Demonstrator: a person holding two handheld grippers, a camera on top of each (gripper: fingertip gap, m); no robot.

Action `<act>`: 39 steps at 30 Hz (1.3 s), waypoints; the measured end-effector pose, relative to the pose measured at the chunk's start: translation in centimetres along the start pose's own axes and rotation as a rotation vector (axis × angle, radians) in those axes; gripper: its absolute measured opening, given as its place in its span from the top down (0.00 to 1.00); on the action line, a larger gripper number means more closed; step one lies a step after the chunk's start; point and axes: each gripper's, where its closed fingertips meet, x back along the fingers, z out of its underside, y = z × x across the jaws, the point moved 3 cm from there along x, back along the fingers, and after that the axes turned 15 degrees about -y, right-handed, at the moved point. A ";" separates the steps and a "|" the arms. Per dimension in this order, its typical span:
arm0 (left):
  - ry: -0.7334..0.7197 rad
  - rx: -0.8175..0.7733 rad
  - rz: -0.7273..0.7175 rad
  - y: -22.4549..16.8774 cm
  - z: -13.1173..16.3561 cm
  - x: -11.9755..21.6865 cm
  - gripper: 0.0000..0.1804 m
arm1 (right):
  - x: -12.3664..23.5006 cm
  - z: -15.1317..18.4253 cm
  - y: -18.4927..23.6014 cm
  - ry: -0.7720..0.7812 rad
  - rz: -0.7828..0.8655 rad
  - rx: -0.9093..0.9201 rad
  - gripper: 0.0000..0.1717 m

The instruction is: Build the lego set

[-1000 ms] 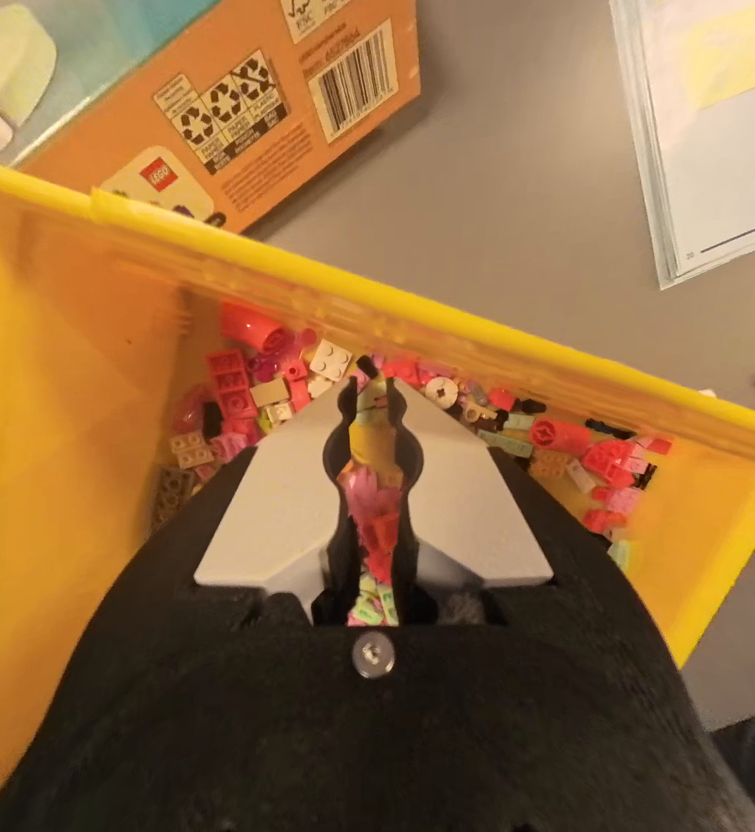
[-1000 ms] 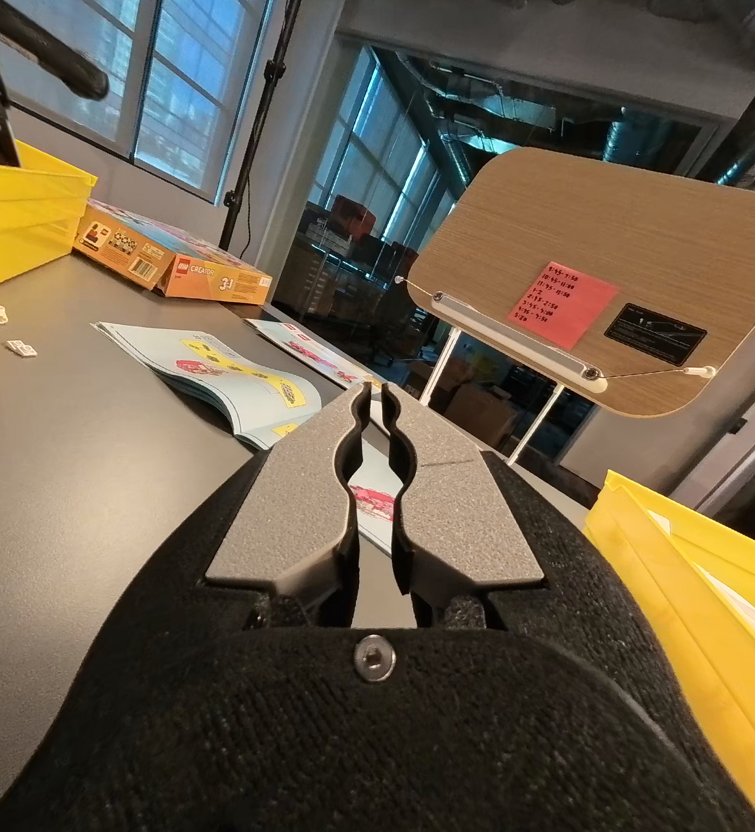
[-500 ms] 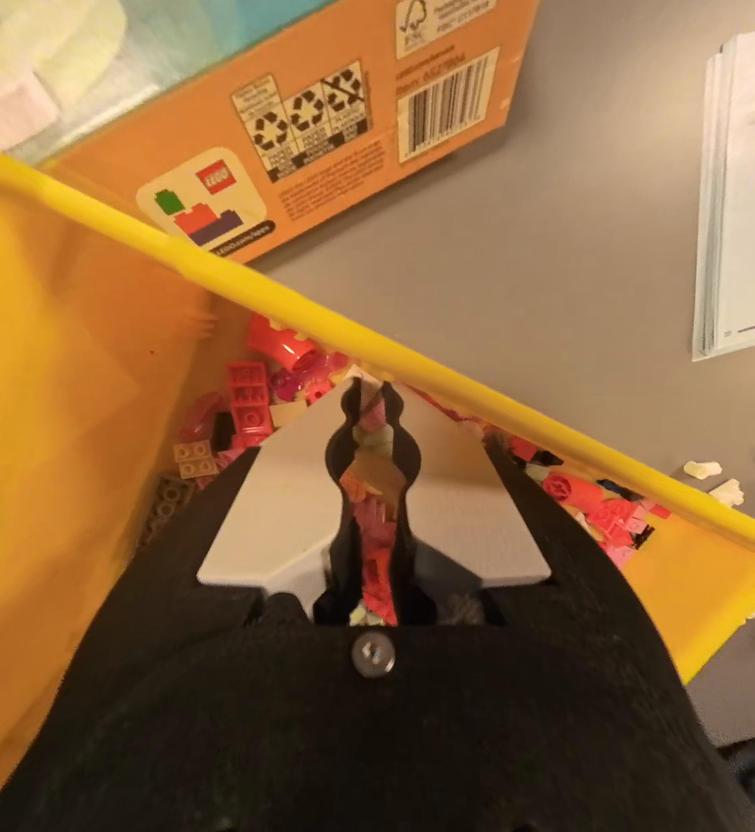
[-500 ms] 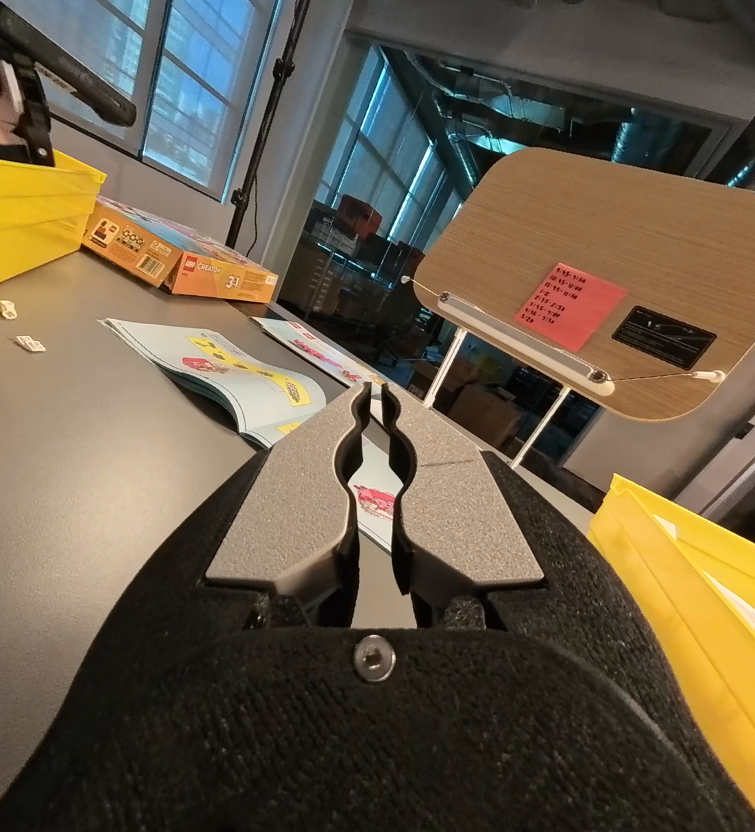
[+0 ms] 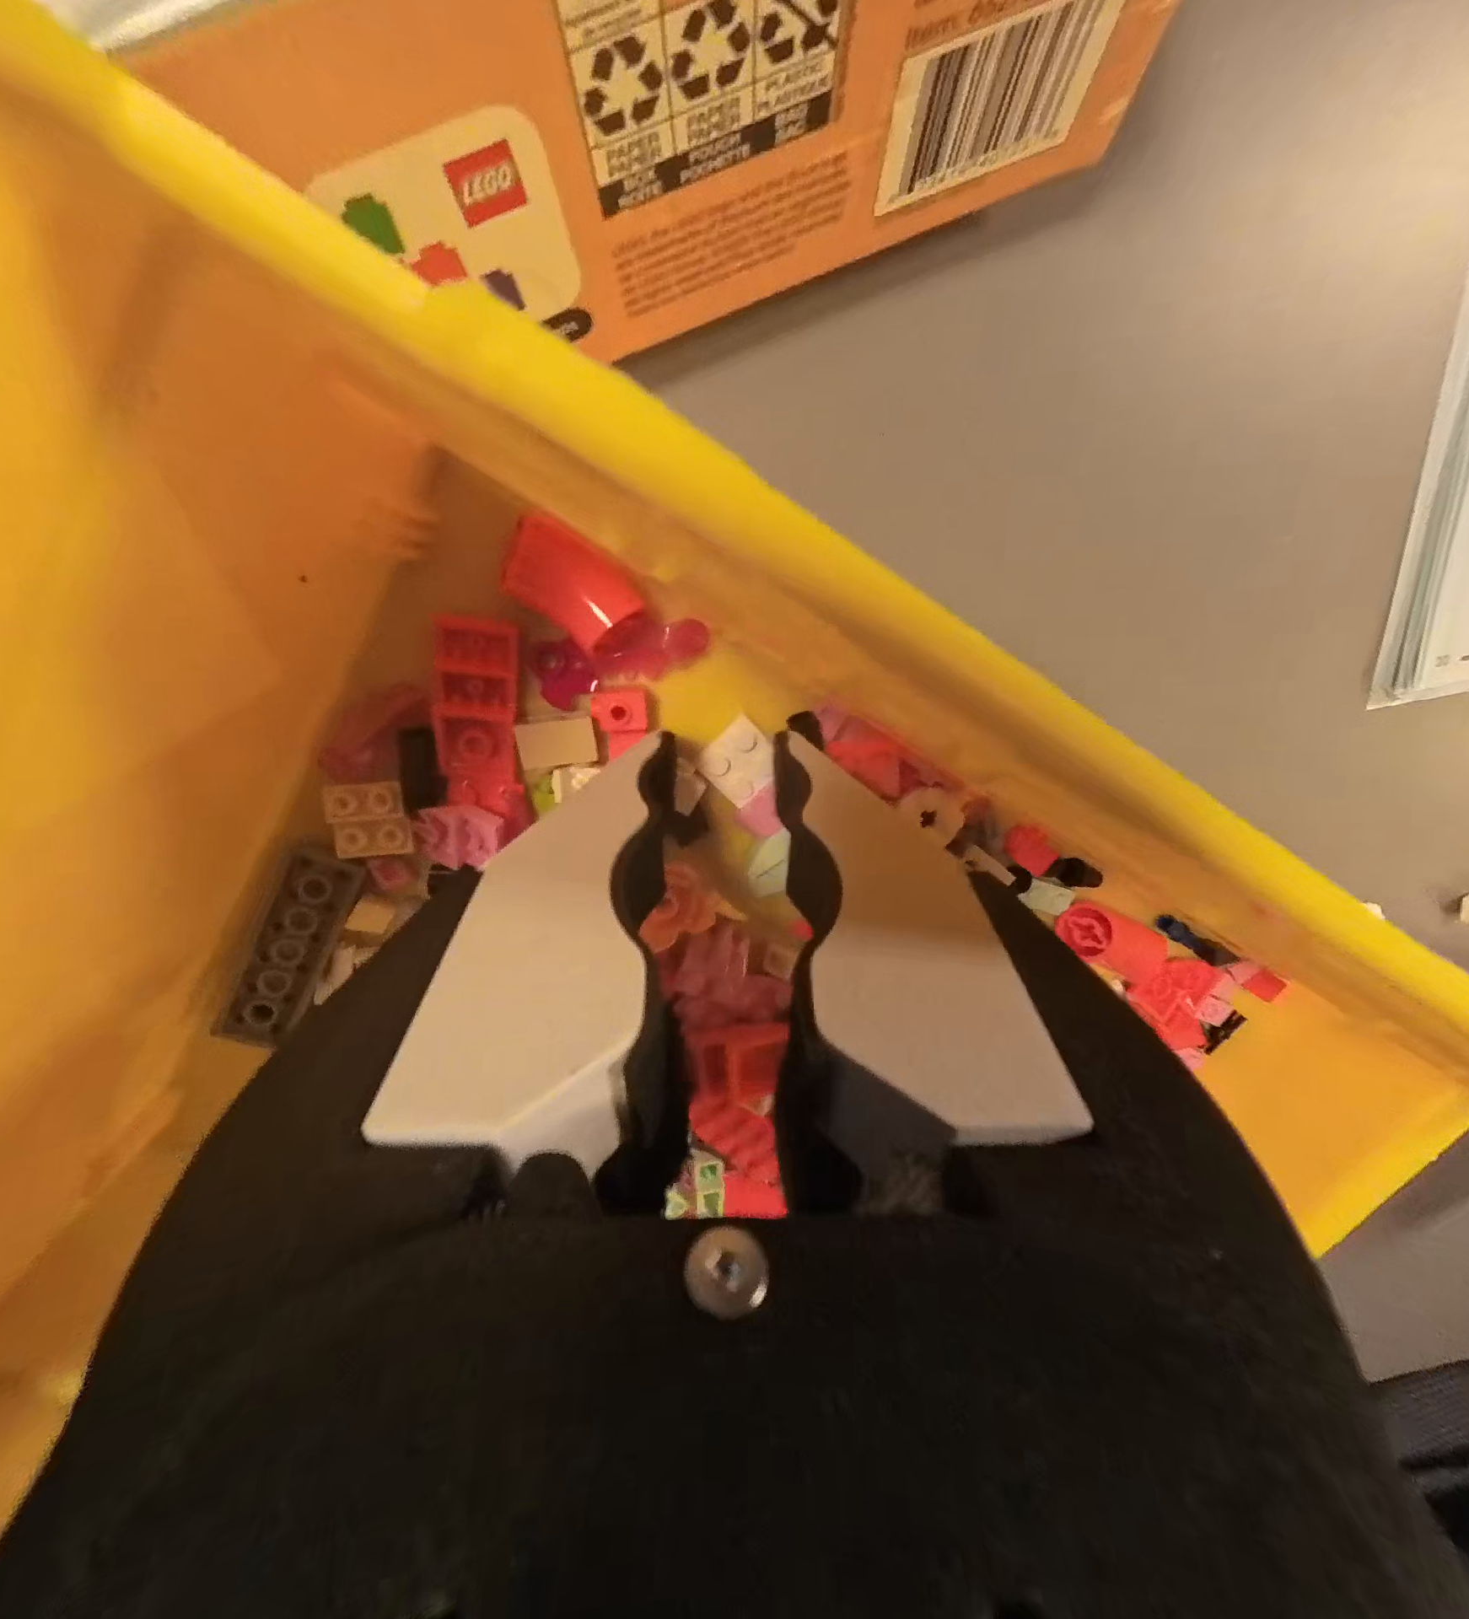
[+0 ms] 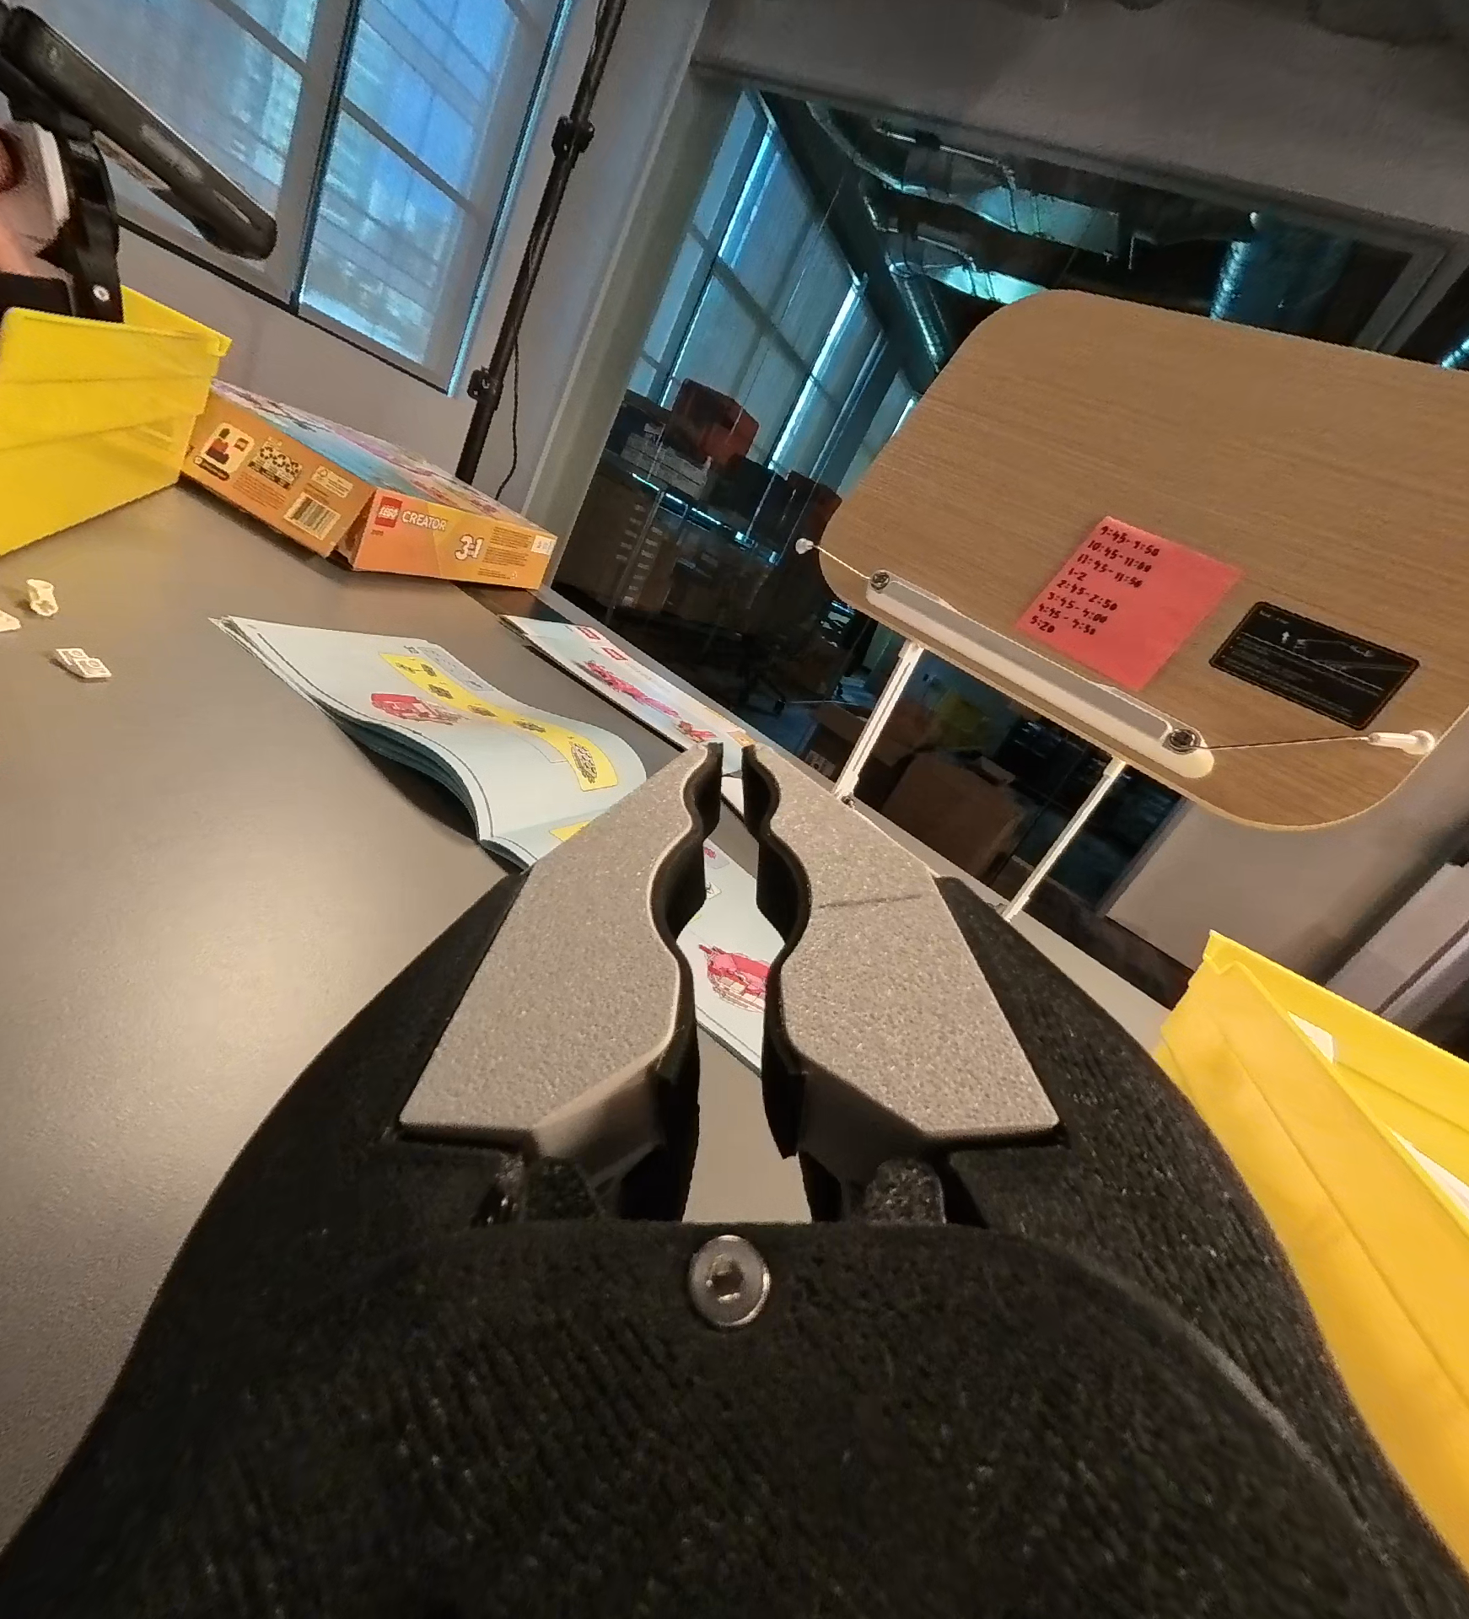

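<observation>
Grey tabletop (image 6: 144,920) carries an open booklet (image 6: 451,710) and an orange box (image 6: 416,534). Your left tool (image 5: 724,745) reaches into a yellow bin (image 5: 713,491) of loose bricks, jaws spread about a white brick (image 5: 740,767) without gripping it. Your right tool (image 6: 732,750) hovers above the booklet, fingers nearly together on nothing.

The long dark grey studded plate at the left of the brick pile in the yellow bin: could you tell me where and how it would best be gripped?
Probably across its two long edges, near the middle, coming from above. The dark grey plate lies nearly flat, studs up, thin and narrow, against the yellow bin wall, so end-on access looks blocked.
</observation>
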 end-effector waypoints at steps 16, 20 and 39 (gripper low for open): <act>0.080 -0.063 0.033 -0.4 0.9 0.3 0.90 | -0.1 0.0 0.2 0.002 -0.012 0.002 0.99; 0.093 -0.111 0.014 -0.5 1.0 0.3 0.90 | -0.1 0.0 0.3 0.001 -0.014 0.003 0.99; -0.558 -0.292 0.120 -10.0 -4.5 14.6 0.92 | 0.0 -0.7 -0.3 -0.044 0.028 0.003 0.99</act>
